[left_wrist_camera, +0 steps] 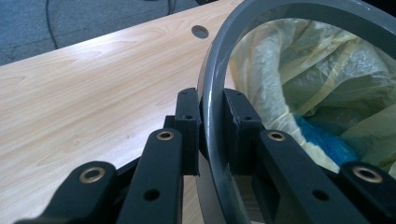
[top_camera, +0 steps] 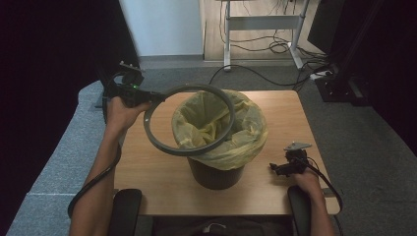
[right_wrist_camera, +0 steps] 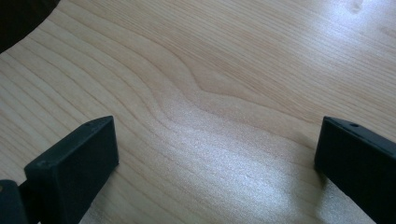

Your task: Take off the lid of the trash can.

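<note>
1. Above the bin (top_camera: 216, 169), high view: left tongs (top_camera: 156, 100) clamped on grey ring (top_camera: 189, 150), tilted over yellow liner (top_camera: 246, 140); could snag or drag liner. Right tongs (top_camera: 276, 168) resting beside bin on counter (top_camera: 157, 182).
2. Left gripper view: pads (left_wrist_camera: 189, 116) pinching ring (left_wrist_camera: 215, 140) edge; thin grip, might slip.
3. Right gripper view: tongs (right_wrist_camera: 215, 154) wide apart, empty, over counter (right_wrist_camera: 210, 70). No readable writing anywhere.

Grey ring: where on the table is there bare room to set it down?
Bare wood lies left of the bin, under the grey ring held by the left gripper. The patch between bin and right gripper is narrower.
</note>
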`<action>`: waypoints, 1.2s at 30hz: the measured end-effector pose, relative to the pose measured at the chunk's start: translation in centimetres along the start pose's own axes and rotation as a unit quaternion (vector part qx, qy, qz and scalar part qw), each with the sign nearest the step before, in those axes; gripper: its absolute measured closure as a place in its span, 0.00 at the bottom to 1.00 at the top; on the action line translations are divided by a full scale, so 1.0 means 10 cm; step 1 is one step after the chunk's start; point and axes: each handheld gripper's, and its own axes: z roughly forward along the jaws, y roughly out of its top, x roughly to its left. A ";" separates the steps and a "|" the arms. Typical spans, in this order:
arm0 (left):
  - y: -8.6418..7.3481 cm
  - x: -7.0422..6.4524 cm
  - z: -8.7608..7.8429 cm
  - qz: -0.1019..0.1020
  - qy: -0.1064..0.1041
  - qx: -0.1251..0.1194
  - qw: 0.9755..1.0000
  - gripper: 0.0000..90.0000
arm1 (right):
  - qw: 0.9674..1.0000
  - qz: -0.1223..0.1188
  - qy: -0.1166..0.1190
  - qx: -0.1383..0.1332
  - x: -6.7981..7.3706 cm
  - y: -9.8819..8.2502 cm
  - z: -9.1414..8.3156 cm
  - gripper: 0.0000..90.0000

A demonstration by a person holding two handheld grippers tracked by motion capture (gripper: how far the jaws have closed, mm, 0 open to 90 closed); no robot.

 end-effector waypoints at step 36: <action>-0.55 0.57 -0.50 -0.068 0.030 -0.023 0.997 0.85 | 1.000 0.000 0.000 0.000 0.00 0.00 0.00 0.00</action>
